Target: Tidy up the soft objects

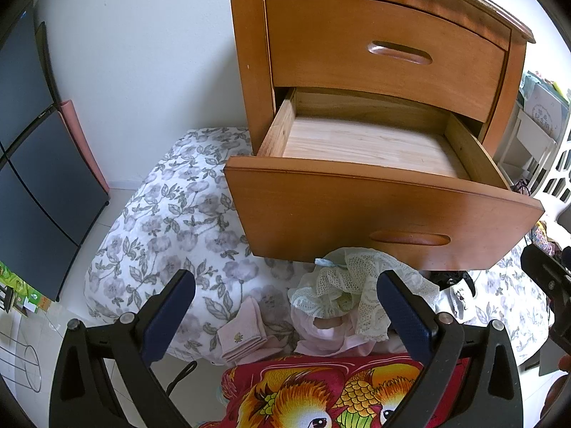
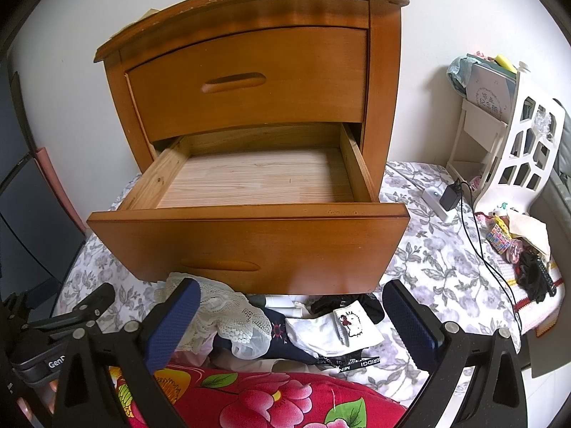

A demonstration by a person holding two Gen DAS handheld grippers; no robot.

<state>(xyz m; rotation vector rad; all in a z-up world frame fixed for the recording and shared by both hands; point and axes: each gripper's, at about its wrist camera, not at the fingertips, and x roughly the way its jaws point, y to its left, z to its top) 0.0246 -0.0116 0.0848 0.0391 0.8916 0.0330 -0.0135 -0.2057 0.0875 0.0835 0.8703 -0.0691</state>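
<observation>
Wooden nightstand [image 2: 249, 71] fills upper centre of both views, orange-brown varnish, curved fronts with oval recessed handles. Lower drawer [image 2: 249, 178] pulled out; pale raw-pine bottom, bare. Below its front, centre frame, a heap of soft items on a grey floral quilt [image 1: 160, 221]: pale lace garment [image 1: 357, 281], folded pink socks [image 1: 242, 335], white sock with cartoon patch [image 2: 342, 328], dark navy cloth [image 2: 285, 353]. Red floral blanket [image 2: 267, 399] at bottom edge. Left gripper [image 1: 285, 321] and right gripper [image 2: 289, 328] hang above the heap, blue textured pads spread wide, holding nothing.
</observation>
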